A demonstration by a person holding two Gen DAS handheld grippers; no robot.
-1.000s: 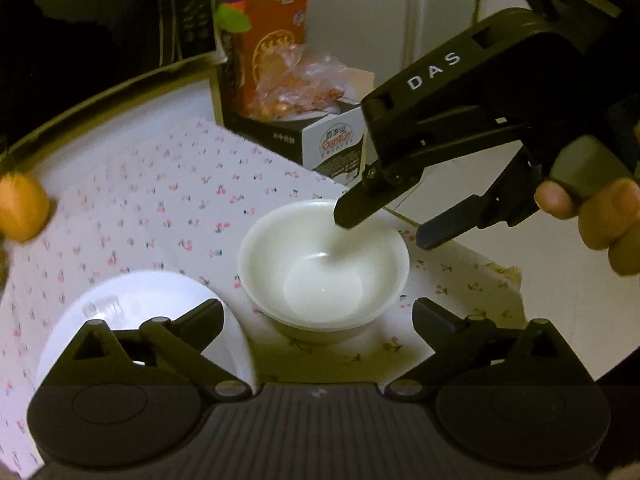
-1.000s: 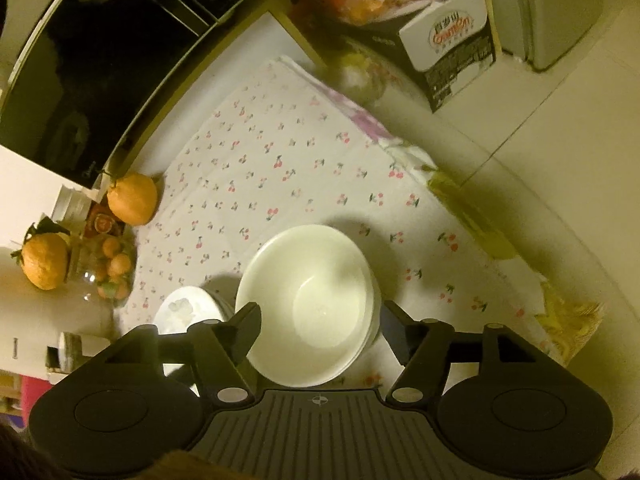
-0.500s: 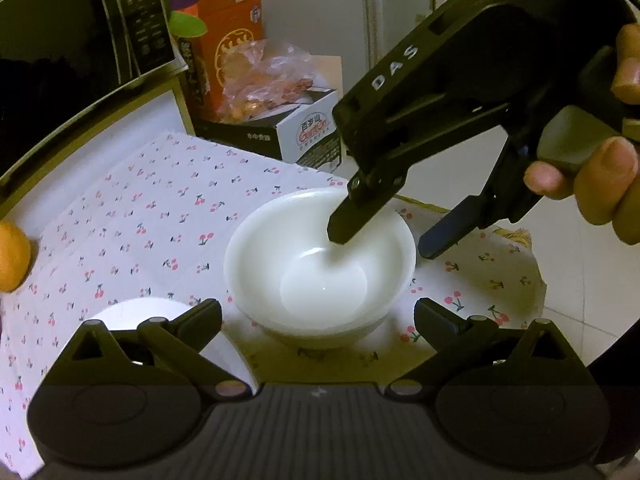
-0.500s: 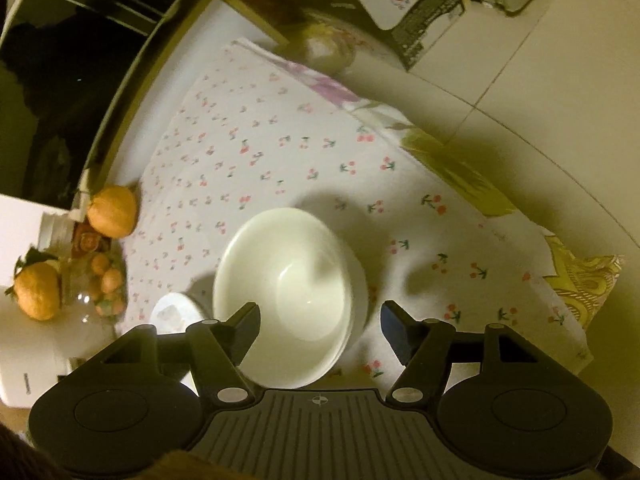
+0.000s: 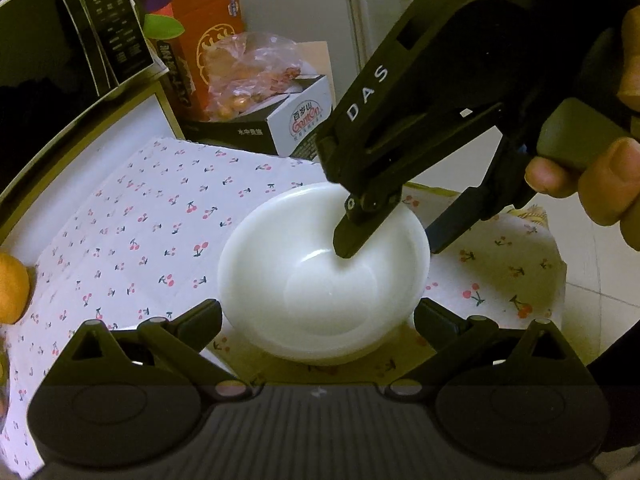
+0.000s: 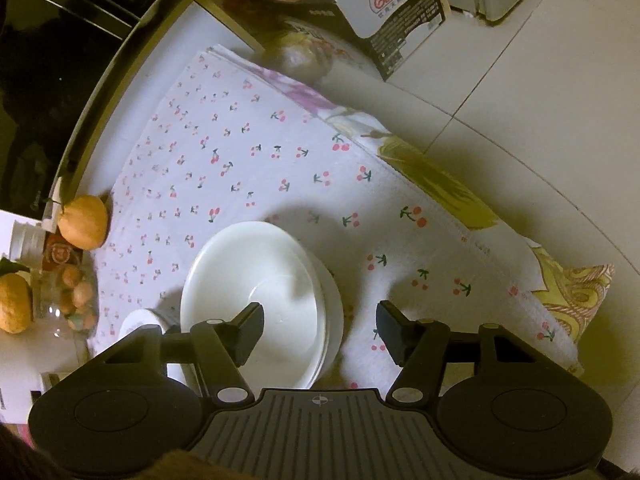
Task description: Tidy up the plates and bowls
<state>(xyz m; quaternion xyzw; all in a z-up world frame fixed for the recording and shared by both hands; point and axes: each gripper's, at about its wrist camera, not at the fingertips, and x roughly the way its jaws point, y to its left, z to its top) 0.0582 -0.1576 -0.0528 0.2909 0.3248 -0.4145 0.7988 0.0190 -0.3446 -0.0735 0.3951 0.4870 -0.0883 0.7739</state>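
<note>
A stack of white bowls (image 5: 320, 276) stands on the cherry-print cloth (image 5: 160, 208); it also shows in the right wrist view (image 6: 256, 280). My right gripper (image 5: 390, 244) is open, one finger (image 5: 352, 236) inside the top bowl and the other (image 5: 452, 228) outside its right rim. In its own view the right gripper (image 6: 320, 330) straddles the rim. My left gripper (image 5: 316, 316) is open and empty, close in front of the bowls. A small white dish (image 6: 138, 320) lies left of the stack.
A black microwave (image 5: 60, 60) stands at the back left. Oranges (image 6: 82, 222) and a glass jar (image 6: 74, 304) sit left of the cloth. Cardboard boxes (image 5: 296, 120) with a bag of fruit stand behind. The table edge and tiled floor (image 6: 540, 80) lie right.
My right gripper has come down so one finger is inside the top bowl and the other outside the rim. My left gripper has moved closer to the bowls.
</note>
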